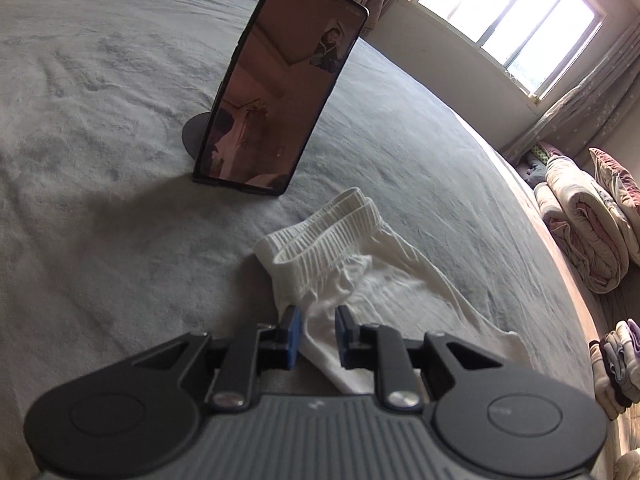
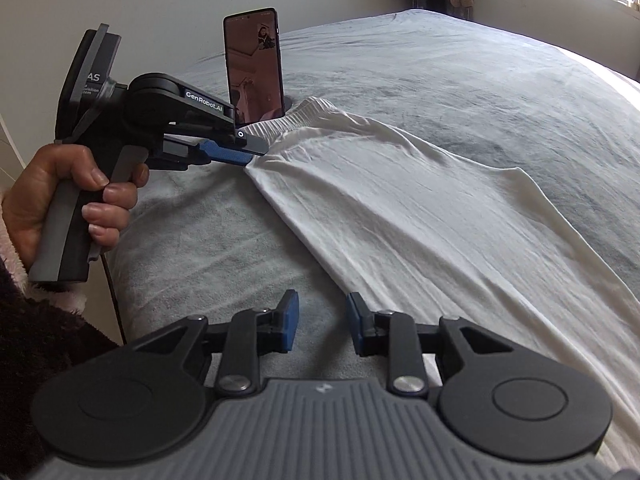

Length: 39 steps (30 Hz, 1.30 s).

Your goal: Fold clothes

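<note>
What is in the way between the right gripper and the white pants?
Nothing visible. The right gripper hovers with open jaws over bare grey bedsheet, just beside the white pants edge. The phone stands farther back, out of the path.

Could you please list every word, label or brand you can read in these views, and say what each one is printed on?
"GenRobot.AI": on the side of the left gripper.
"AS": end of a partly hidden word on the grey block at that gripper's back; the small lines beneath are too small to read.
Phone: status icons on its screen are too blurred to read.
</note>
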Each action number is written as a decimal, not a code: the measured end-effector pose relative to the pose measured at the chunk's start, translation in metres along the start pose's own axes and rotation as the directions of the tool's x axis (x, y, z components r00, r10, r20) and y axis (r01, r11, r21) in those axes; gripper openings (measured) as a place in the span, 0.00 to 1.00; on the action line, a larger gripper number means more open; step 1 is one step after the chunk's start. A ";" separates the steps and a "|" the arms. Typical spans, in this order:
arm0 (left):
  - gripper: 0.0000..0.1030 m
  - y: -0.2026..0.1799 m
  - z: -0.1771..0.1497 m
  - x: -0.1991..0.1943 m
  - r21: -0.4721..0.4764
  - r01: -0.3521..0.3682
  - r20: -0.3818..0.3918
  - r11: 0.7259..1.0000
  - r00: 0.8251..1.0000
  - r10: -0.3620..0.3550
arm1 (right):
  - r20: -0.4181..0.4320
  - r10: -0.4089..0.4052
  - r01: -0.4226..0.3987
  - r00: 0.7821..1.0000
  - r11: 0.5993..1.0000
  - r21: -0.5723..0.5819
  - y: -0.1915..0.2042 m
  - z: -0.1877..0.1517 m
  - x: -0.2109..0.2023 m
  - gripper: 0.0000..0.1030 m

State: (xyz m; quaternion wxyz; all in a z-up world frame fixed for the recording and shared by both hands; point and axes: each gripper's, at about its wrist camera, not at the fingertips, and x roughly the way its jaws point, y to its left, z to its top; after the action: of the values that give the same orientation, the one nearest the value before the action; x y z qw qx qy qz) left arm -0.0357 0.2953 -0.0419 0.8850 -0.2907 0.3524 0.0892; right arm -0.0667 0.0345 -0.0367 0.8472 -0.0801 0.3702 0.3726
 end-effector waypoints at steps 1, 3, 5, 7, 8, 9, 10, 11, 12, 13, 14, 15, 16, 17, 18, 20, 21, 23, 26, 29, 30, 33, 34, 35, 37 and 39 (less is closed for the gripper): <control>0.17 0.001 0.002 0.001 -0.004 -0.004 -0.008 1.000 1.000 0.004 | 0.002 0.003 -0.003 1.000 1.000 -0.004 0.001 0.002 0.001 0.29; 0.17 0.002 0.005 0.003 -0.009 -0.011 -0.023 1.000 1.000 0.010 | 0.009 0.007 -0.006 1.000 1.000 -0.009 0.003 0.005 0.002 0.29; 0.17 0.001 0.009 0.003 0.005 -0.029 -0.029 1.000 0.999 0.030 | 0.016 0.005 -0.005 1.000 1.000 -0.026 0.006 0.007 0.003 0.29; 0.17 0.001 0.011 0.000 0.014 -0.058 -0.020 0.998 0.998 0.058 | 0.022 0.001 0.000 1.000 0.999 -0.046 0.008 0.010 0.004 0.29; 0.17 0.001 0.011 -0.001 0.018 -0.079 -0.010 0.997 0.997 0.080 | 0.025 -0.006 0.007 1.000 0.998 -0.060 0.010 0.011 0.006 0.29; 0.17 0.002 0.012 -0.002 0.022 -0.101 0.000 0.995 0.995 0.101 | 0.027 -0.013 0.015 1.000 0.997 -0.074 0.011 0.012 0.007 0.29; 0.17 0.001 0.012 -0.002 0.032 -0.110 0.010 0.993 0.994 0.110 | 0.028 -0.023 0.025 0.999 0.996 -0.090 0.012 0.013 0.010 0.29; 0.17 0.001 0.011 -0.001 0.043 -0.119 0.020 0.992 0.993 0.118 | 0.028 -0.036 0.039 0.999 0.993 -0.109 0.014 0.013 0.012 0.29; 0.17 0.002 0.011 0.000 0.041 -0.109 0.024 0.993 0.994 0.108 | 0.027 -0.054 0.057 0.998 0.989 -0.133 0.016 0.014 0.015 0.29; 0.17 0.003 0.010 0.002 0.040 -0.100 0.027 0.994 0.995 0.099 | 0.024 -0.073 0.076 0.997 0.985 -0.156 0.017 0.014 0.019 0.29; 0.16 0.004 0.010 0.002 0.041 -0.099 0.036 0.994 0.995 0.097 | 0.019 -0.088 0.090 0.996 0.981 -0.172 0.017 0.013 0.022 0.29; 0.13 0.004 0.010 0.003 0.042 -0.098 0.045 0.994 0.994 0.096 | 0.012 -0.099 0.099 0.995 0.979 -0.180 0.017 0.013 0.024 0.29; 0.07 0.005 0.010 0.003 0.043 -0.092 0.049 0.995 0.995 0.090 | 0.007 -0.105 0.104 0.994 0.977 -0.184 0.016 0.013 0.026 0.29; 0.06 0.005 0.010 0.003 0.039 -0.085 0.050 0.996 0.995 0.083 | 0.006 -0.105 0.104 0.994 0.978 -0.180 0.015 0.013 0.026 0.21; 0.06 0.005 0.010 0.002 0.041 -0.081 0.053 0.996 0.996 0.079 | 0.004 -0.105 0.104 0.994 0.979 -0.174 0.012 0.013 0.026 0.14; 0.05 0.002 0.011 0.000 0.061 -0.080 0.056 0.995 0.995 0.076 | 0.003 -0.094 0.093 0.996 0.986 -0.140 0.006 0.014 0.024 0.03; 0.05 0.000 0.012 -0.001 0.067 -0.078 0.059 0.995 0.996 0.074 | 0.003 -0.084 0.084 0.996 0.990 -0.113 0.002 0.015 0.022 0.01; 0.05 -0.001 0.015 -0.004 0.076 -0.072 0.064 0.995 0.996 0.067 | 0.008 -0.063 0.064 0.998 0.996 -0.063 -0.005 0.017 0.018 0.01; 0.05 -0.002 0.019 -0.008 0.065 -0.048 0.073 0.997 0.996 0.043 | 0.017 -0.032 0.032 0.999 0.999 0.001 -0.013 0.019 0.013 0.01; 0.05 -0.002 0.022 -0.008 0.056 -0.035 0.073 0.998 0.997 0.031 | 0.021 -0.005 0.004 1.000 0.999 0.050 -0.019 0.022 0.009 0.01; 0.05 -0.003 0.022 -0.007 0.064 -0.045 0.069 0.997 0.997 0.041 | 0.018 0.003 -0.004 1.000 0.998 0.062 -0.021 0.022 0.010 0.01; 0.05 -0.004 0.020 -0.005 0.088 -0.067 0.053 0.994 0.997 0.062 | -0.009 0.015 -0.015 1.000 0.998 0.060 -0.019 0.022 0.013 0.01; 0.05 -0.004 0.020 -0.004 0.098 -0.073 0.047 0.992 0.996 0.069 | -0.022 0.019 -0.018 1.000 0.998 0.054 -0.018 0.021 0.015 0.01; 0.05 -0.003 0.019 -0.004 0.101 -0.076 0.043 0.992 0.996 0.072 | -0.032 0.020 -0.018 0.999 0.999 0.048 -0.017 0.021 0.017 0.01; 0.05 -0.001 0.019 -0.003 0.099 -0.073 0.035 0.992 0.997 0.070 | -0.045 0.008 -0.007 0.999 1.000 0.027 -0.014 0.018 0.020 0.01; 0.05 0.000 0.019 -0.004 0.093 -0.066 0.032 0.993 0.997 0.063 | -0.047 -0.007 0.008 0.999 1.000 0.014 -0.012 0.017 0.023 0.01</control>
State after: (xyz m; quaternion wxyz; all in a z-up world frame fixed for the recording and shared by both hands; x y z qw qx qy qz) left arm -0.0275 0.3066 -0.0284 0.8994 -0.2358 0.3527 0.1053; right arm -0.0390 0.0463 -0.0424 0.8403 -0.0840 0.3922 0.3647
